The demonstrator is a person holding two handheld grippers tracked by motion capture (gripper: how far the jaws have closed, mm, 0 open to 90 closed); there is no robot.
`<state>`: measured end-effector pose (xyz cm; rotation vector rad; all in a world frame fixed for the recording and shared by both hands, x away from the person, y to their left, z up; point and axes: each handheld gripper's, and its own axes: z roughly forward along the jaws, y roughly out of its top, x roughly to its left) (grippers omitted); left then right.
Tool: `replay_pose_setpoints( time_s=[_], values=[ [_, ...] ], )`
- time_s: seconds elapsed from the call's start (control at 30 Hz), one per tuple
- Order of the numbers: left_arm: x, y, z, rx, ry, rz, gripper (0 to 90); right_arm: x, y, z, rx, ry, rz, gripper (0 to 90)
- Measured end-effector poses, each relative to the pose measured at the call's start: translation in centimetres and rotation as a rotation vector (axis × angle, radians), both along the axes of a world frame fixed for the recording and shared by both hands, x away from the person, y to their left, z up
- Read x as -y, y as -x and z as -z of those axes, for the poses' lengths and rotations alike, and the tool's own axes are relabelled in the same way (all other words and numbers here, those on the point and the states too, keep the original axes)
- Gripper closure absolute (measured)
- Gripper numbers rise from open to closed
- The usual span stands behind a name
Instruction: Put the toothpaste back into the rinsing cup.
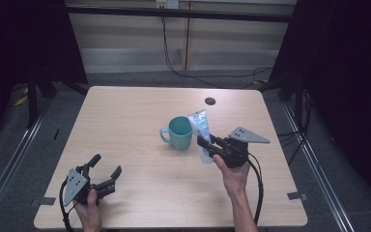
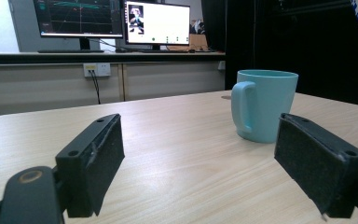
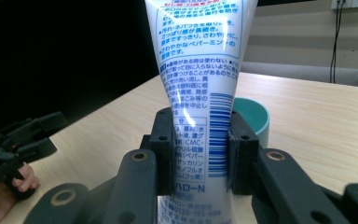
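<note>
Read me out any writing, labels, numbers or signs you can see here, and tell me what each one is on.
"ハロー N": low on the white toothpaste tube, between the jaws of the right gripper.
"ペパーミント": higher on the tube's back, in blue.
"CMC": in the boxed ingredient list on the tube.
"0120-193-696": near the tube's bottom edge, partly blurred, so uncertain.
The barcode, the remaining Japanese small print and the monitors are too small or blurred to read.

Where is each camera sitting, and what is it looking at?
High view: above the table's near side, looking down; both forearms, the open left gripper and the right gripper show.
Left gripper view: low over the light wooden table, between its own spread black jaws, facing the teal plastic mug.
Right gripper view: behind its jaws, clamped on the white printed tube.
All three share the mug.
</note>
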<state>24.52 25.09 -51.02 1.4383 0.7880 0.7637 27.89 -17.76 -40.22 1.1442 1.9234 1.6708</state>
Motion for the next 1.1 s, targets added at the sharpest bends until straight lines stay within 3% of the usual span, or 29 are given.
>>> replay_pose_setpoints(
  time_s=[0.43, 1.1],
  values=[
    [0.0, 0.0, 0.0, 0.0, 0.0, 0.0, 15.6, -0.4, -1.3, -0.9, 0.022, -0.018, -0.006, 69.1],
    [0.0, 0.0, 0.0, 0.0, 0.001, -0.001, 15.5, -1.0, -3.6, -1.7, -0.008, -0.007, -0.004, 69.0]
  ],
)
